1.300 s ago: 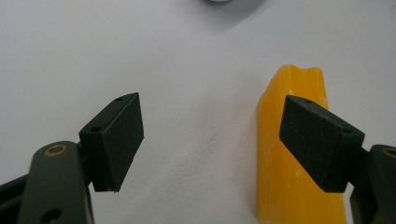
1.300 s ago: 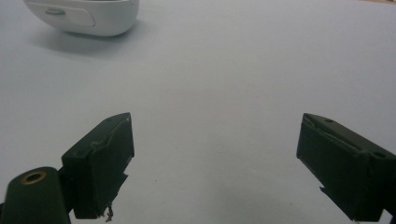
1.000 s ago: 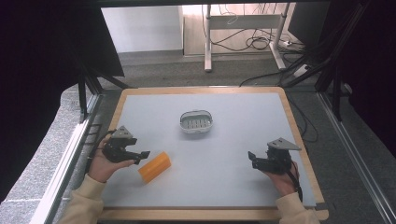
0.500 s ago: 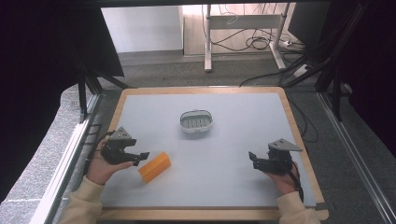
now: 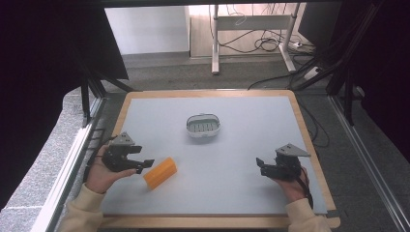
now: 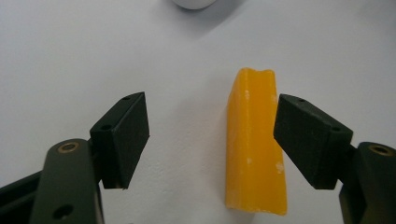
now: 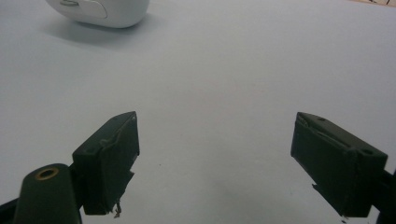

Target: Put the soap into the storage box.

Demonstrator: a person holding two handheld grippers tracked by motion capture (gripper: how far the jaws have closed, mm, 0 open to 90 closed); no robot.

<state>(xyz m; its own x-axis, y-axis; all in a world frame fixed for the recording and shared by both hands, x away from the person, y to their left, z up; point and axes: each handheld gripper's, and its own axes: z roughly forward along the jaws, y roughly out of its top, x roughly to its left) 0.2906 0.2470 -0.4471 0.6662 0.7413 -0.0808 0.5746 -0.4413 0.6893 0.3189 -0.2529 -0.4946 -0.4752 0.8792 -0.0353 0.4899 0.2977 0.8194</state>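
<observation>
The orange bar (image 5: 160, 172) is a long block with a waxy, slightly pitted surface and a shallow groove at its far end, plain in the left gripper view (image 6: 254, 149). It lies flat on the bench (image 5: 241, 145), near the front left part of the pale grey mat, well short of the soap dish (image 5: 203, 125).

The left hand-held gripper (image 5: 143, 165) reaches toward the bar from the left, held in the person's left hand (image 5: 99, 175). In the left gripper view the bar sits between its two black, wedge-shaped pads (image 6: 122, 136), close against the right-side pad and apart from the other one. The jaws have just been closing a little, yet they stand wide and do not clamp the bar: it is released, not grasped.

The right hand-held gripper (image 5: 261, 167) is at the front right of the bench in the person's right hand (image 5: 290, 186), well apart from the bar. Its jaws are spread with bare mat between them, and the rubbery pads (image 7: 109, 161) look frayed at their lower edges.

The soap dish is a white, smooth oval with a slatted insert, standing near the middle of the bench. The bench top is matte grey, framed by a light wooden rim (image 5: 309, 140).
</observation>
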